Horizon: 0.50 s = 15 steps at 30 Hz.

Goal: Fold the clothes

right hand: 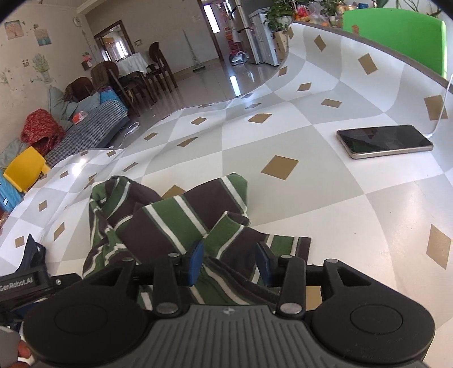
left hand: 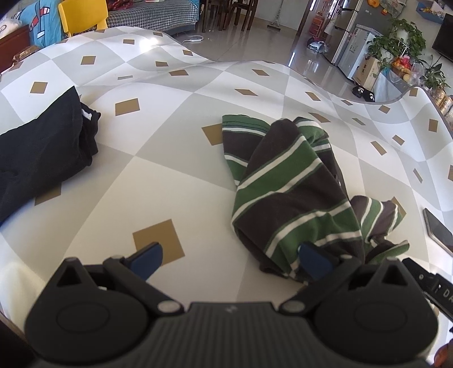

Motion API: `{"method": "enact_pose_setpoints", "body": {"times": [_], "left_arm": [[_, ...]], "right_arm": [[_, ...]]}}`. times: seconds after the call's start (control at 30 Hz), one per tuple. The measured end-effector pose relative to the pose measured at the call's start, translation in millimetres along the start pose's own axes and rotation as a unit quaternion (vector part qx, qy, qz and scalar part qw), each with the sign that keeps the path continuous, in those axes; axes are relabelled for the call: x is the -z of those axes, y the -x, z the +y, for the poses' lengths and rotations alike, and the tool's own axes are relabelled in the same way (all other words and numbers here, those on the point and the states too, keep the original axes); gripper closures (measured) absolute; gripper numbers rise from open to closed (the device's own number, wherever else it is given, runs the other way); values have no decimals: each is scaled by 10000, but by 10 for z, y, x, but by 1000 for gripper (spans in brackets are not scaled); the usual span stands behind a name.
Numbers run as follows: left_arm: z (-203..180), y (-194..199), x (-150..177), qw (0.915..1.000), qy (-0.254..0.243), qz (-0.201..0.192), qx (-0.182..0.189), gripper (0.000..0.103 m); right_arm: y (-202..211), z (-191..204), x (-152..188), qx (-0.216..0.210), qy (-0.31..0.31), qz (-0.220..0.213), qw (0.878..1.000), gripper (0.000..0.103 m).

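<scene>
shirt [right hand: 167, 223] crumpled, near on table [right hand: 354, 198] | left tongs [left hand: 230, 259] wide open, empty | right tongs [right hand: 230, 261] half-open astride its hem, likely regripping

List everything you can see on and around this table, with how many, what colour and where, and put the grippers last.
striped garment: one, green, brown and white, crumpled mid-table
black garment: one, table's left side in left view
phone: one, dark screen, on table, white cable attached
table cover: one, grey-white checks, tan diamonds
yellow chair: one, behind table
green chair: one, far table edge
left gripper: black, blue pads, open, one pad at garment edge
right gripper: black, blue pads, open over striped garment
</scene>
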<state>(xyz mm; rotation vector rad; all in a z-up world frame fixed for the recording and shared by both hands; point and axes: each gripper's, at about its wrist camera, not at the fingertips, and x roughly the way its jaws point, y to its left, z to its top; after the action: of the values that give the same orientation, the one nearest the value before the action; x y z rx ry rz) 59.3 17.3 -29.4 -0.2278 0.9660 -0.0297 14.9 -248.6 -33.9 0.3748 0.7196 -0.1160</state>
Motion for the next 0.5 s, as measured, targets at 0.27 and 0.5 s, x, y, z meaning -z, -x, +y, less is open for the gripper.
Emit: {"method": "enact_pose_setpoints", "body": {"times": [0.27, 0.5], "left_arm": [[-26, -51, 12, 9999, -4, 102, 27, 0], [26, -119, -3, 9996, 157, 225, 5, 0]], "right_arm": [[-117, -77, -124, -86, -311, -162, 9993, 56], [-338, 20, -151, 40, -216, -116, 9997, 54]]}}
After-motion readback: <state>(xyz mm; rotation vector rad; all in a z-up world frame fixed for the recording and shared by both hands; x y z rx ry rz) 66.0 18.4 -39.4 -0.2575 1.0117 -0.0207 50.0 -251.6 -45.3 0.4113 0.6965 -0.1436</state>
